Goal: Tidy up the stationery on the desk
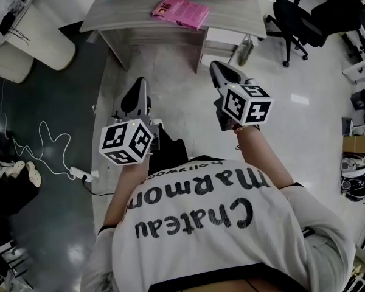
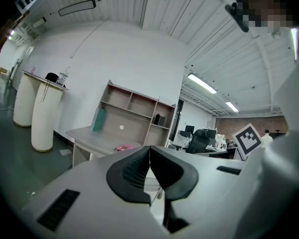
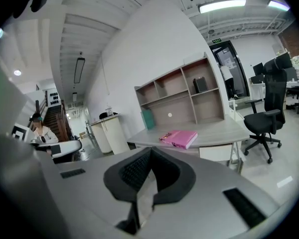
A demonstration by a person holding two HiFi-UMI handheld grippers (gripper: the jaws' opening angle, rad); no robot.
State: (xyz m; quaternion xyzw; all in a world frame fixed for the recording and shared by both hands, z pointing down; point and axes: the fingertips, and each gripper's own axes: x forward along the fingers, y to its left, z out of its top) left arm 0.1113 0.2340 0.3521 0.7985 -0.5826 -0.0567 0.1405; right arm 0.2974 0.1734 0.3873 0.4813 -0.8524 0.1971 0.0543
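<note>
Past the lettered shirt (image 1: 219,224), holding left gripper (image 1: 140,84) and right gripper (image 1: 218,66) with jaws closed, empty. Likely approach step, well short of worktop (image 1: 128,11). Next calls for opening jaws at pink book (image 1: 181,11).

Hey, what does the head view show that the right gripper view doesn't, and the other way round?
Only the head view shows the person's lettered shirt, a white power strip on the dark floor, and the marker cube on the right tool. Only the right gripper view shows the shelf unit compartments above the desk, a lit ceiling light, and that tool's jaws closed together with nothing between them. Both show the pink book lying on the desk and the black office chair beside it.
</note>
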